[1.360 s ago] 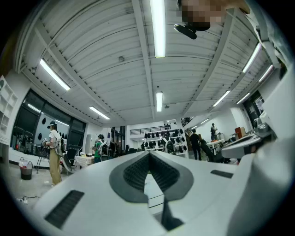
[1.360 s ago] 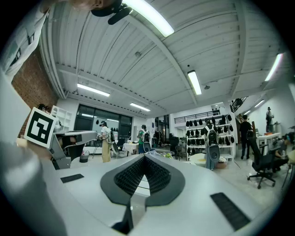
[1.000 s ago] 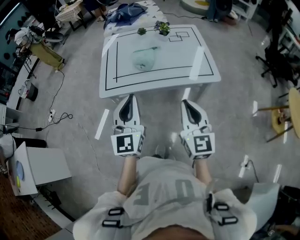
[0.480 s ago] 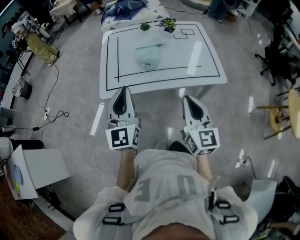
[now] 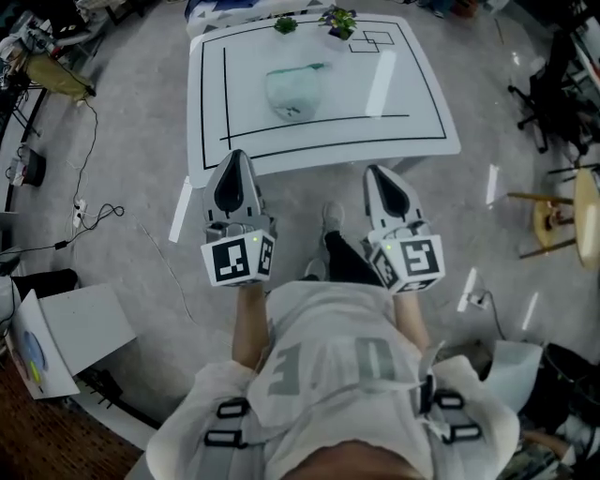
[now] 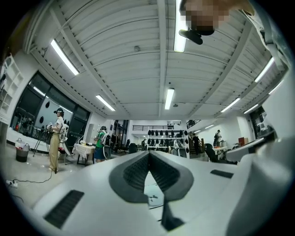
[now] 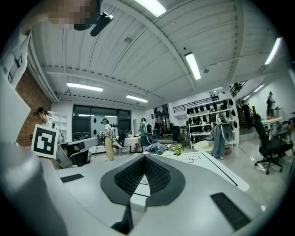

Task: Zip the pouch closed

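1. The pale green pouch (image 5: 293, 94) is lying on the white counter (image 5: 412, 103), inside the large black-lined rectangle and toward its far side. A darker strip is running along the pouch's upper right edge.
2. The pouch is sitting well apart from both tools. In the head view it is lying ahead of them and between their lines, somewhat closer to the left one's line.
3. The left hand-held gripper (image 5: 236, 159) is pointing at the counter, and its tip is showing against the counter's near edge in the head view. It is not touching the pouch.
4. In the left gripper view, the left hand-held gripper (image 6: 149, 155) is showing its dark ribbed pads pressed together along one line. Nothing is sitting between them.
5. The right hand-held gripper (image 5: 377, 173) is pointing the same way, with its tip just short of the counter's near edge. It is well clear of the pouch.
6. In the right gripper view, the right hand-held gripper (image 7: 144, 158) is likewise showing its jaws pressed together and pinching nothing. The counter (image 7: 207, 166) is stretching ahead beyond them.
7. Two small potted plants (image 5: 339, 19) are standing at the counter's far edge, beyond the pouch.
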Available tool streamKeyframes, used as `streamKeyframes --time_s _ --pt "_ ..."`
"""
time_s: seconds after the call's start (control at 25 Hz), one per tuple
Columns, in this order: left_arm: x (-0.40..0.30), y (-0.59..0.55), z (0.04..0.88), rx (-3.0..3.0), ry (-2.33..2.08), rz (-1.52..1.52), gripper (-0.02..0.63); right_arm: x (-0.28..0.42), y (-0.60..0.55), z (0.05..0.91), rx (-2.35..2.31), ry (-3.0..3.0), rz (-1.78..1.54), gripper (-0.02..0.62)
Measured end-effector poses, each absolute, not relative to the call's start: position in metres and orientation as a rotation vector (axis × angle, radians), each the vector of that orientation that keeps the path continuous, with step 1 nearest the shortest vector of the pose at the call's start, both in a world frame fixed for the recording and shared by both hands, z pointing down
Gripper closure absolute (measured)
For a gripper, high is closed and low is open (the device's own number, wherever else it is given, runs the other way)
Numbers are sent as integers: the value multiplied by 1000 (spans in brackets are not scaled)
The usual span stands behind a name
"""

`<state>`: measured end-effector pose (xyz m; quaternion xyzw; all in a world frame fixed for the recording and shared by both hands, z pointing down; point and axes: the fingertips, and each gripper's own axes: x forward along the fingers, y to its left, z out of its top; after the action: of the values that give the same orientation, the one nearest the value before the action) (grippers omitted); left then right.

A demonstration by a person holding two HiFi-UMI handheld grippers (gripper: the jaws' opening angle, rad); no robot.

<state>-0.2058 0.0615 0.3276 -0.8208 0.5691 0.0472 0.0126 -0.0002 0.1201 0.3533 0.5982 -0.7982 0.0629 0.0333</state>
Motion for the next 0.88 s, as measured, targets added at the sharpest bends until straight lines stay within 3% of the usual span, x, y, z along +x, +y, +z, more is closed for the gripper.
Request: streamKeyframes --time_s 0.36,0.88 --pt "-190 9 335 -2526 1817 67 600 2 51 358 1758 -2501 89 588" --pt "-149 -149 327 -2402 1930 16 600 58 -110 354 1675 -2529 46 589"
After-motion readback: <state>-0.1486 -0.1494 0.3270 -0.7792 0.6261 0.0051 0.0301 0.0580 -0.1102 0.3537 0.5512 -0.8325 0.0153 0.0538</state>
